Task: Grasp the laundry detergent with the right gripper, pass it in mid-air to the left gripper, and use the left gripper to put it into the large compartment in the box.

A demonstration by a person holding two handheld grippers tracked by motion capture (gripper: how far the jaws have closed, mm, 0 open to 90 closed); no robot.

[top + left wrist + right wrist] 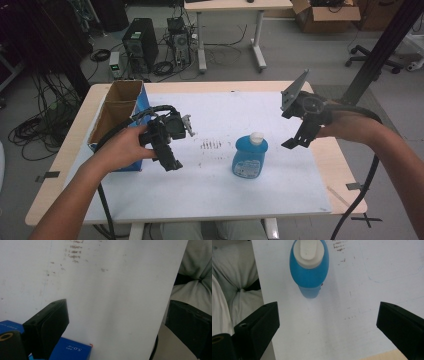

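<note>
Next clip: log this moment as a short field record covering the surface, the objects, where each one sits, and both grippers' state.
surface: white sheet on a wooden table
bottle: blue bottle with white cap, upright, right of centre on the sheet
box: open cardboard box with blue sides, at the table's left edge
left gripper: left gripper, open, nothing between the jaws, held beside the box
right gripper: right gripper, open, nothing between the jaws, above the sheet, apart from the bottle
contact: neither gripper touches the bottle

left gripper (167,150): jaws wide, empty | right gripper (300,137): jaws wide, empty
</note>
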